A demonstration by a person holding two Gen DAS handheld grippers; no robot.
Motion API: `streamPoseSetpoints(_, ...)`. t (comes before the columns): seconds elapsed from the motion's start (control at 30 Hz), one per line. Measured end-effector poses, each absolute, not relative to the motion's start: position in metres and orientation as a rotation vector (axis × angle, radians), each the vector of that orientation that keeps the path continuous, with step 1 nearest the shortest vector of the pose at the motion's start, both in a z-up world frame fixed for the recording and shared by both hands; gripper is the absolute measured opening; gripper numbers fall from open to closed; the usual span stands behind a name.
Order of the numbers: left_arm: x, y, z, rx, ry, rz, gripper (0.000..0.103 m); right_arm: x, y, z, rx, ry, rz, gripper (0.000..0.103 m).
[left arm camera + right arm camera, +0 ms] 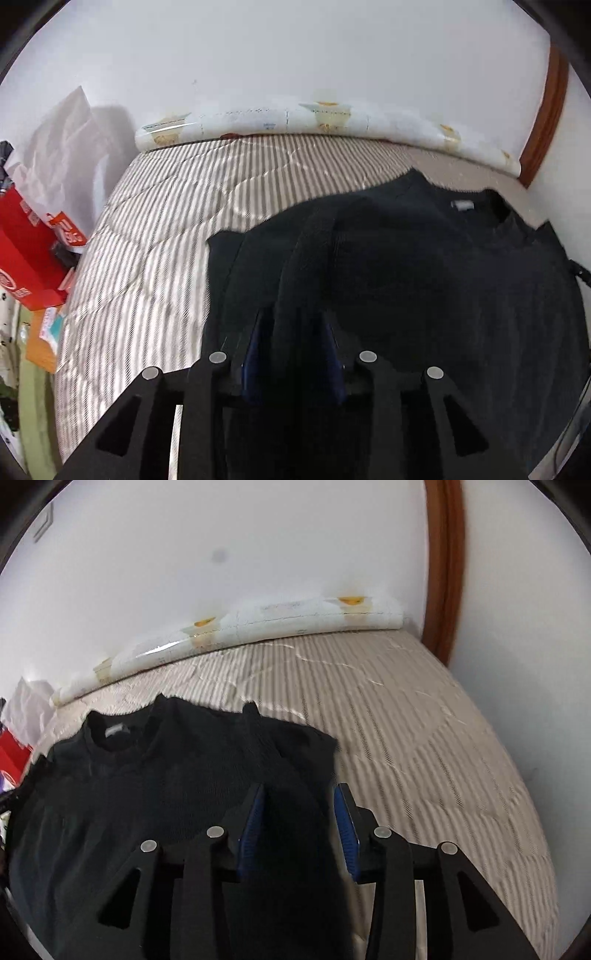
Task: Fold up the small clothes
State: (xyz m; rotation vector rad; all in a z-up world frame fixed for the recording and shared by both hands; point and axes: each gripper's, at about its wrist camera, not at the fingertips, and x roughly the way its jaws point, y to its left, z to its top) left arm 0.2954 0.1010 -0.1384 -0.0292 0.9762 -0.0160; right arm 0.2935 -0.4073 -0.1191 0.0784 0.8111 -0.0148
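Observation:
A black knit sweater [424,277] lies on the striped quilt [166,221], collar and grey label [461,204] toward the wall. My left gripper [293,321] sits low over its left side. The jaws stand partly apart, with a raised ridge of the knit running between the blue pads [255,347]. In the right wrist view the sweater [166,768] fills the lower left. My right gripper [301,790] straddles its right edge, pads [345,830] apart, with their blue faces showing and the fabric loose between them.
A rolled patterned sheet [295,118] lies along the white wall at the quilt's far edge. A red box [26,251] and a white plastic bag [62,147] sit off the left side. A brown door frame [443,572] stands at the right corner. Bare quilt [424,738] spreads right of the sweater.

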Motion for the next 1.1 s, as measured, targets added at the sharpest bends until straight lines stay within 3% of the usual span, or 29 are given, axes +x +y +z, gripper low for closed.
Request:
streamPoseSetpoints(0.63, 0.173, 0.133, -0.142, -0.065, 0.979, 0.000, 0.041, 0.153, -0.427, -0.135, 0.090, 0.839, -0.142, 0.039)
streamPoseSetpoints(0.93, 0.158, 0.133, -0.153, -0.037, 0.894, 0.031, 0.052, 0.142, -0.408, -0.144, 0.021, 0.791, -0.176, 0.040)
streamPoseSetpoints(1.1, 0.155, 0.135, -0.154, -0.024, 0.855, 0.021, 0.052, 0.149, -0.406, -0.150, -0.013, 0.784, -0.195, 0.040)
